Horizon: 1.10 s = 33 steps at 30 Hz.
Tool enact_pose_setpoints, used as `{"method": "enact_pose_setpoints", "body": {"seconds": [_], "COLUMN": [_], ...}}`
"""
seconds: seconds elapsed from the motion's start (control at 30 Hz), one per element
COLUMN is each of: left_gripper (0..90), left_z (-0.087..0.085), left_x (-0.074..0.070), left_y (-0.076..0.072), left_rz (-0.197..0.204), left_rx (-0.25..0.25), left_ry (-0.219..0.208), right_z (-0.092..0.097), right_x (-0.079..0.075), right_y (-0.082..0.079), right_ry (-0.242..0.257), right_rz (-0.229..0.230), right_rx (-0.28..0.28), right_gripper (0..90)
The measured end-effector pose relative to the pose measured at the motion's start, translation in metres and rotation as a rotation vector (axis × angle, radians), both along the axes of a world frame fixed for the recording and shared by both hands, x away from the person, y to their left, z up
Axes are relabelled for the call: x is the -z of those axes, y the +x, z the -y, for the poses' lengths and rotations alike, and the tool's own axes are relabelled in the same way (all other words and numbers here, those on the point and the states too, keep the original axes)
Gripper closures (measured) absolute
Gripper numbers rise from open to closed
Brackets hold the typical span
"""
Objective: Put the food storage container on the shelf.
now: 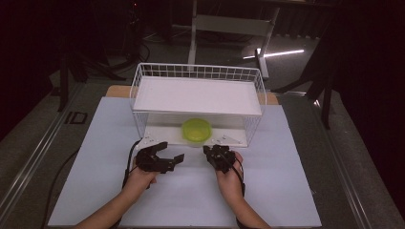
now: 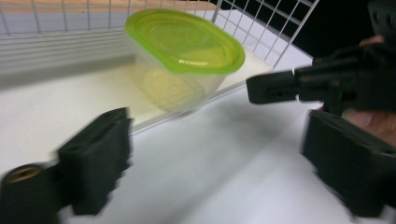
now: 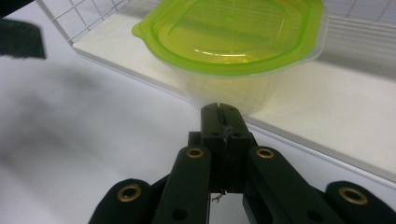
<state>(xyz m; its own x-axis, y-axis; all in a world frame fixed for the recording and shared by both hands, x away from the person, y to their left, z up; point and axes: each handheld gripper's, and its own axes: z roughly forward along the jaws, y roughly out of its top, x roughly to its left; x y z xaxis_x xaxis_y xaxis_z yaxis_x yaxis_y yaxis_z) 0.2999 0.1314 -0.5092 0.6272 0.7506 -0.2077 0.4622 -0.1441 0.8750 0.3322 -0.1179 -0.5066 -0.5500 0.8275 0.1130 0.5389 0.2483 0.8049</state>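
My left gripper (image 1: 171, 153) gapes wide and empty; my right gripper (image 1: 213, 153) is clenched on nothing, just before the green-lidded tub (image 1: 197, 130).

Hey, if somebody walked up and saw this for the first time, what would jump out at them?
The bright green-lidded clear container stands out, sitting at the front edge of the lower shelf of the white wire rack. Just in front of it, on the pale table sheet, two black grippers face it: the left gripper with jaws spread wide, the right gripper with jaws shut together and empty.
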Motion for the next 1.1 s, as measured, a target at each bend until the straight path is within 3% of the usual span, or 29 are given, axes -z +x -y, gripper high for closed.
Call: {"method": "enact_pose_setpoints", "body": {"seconds": [0.07,0.1,0.23,0.47,0.57,1.1], "left_gripper": [1.0,1.0,1.1,1.1,1.1,1.1], "left_z": [0.001,0.002,0.003,-0.001,-0.001,0.001], "left_x": [0.003,0.005,0.011,0.016,0.017,0.021], "left_y": [-0.004,-0.005,-0.008,-0.006,-0.005,-0.005], "left_rz": [0.016,0.010,-0.021,-0.044,-0.048,-0.032], "left_rx": [-0.022,-0.019,0.020,-0.004,-0.004,0.009], "left_ry": [0.040,0.041,0.028,-0.005,0.001,0.009], "right_z": [-0.004,-0.005,-0.010,-0.017,-0.021,-0.039], "right_x": [0.002,0.003,0.004,0.006,0.006,0.005], "right_y": [0.005,0.006,0.017,0.028,0.032,0.056], "right_ry": [-0.003,-0.009,-0.028,-0.014,-0.021,-0.033], "right_rz": [-0.006,-0.008,-0.026,-0.044,-0.039,-0.039], "right_rx": [0.006,0.008,0.014,0.026,0.030,0.045], "right_gripper": [90.0,90.0,90.0,90.0,90.0,90.0]}}
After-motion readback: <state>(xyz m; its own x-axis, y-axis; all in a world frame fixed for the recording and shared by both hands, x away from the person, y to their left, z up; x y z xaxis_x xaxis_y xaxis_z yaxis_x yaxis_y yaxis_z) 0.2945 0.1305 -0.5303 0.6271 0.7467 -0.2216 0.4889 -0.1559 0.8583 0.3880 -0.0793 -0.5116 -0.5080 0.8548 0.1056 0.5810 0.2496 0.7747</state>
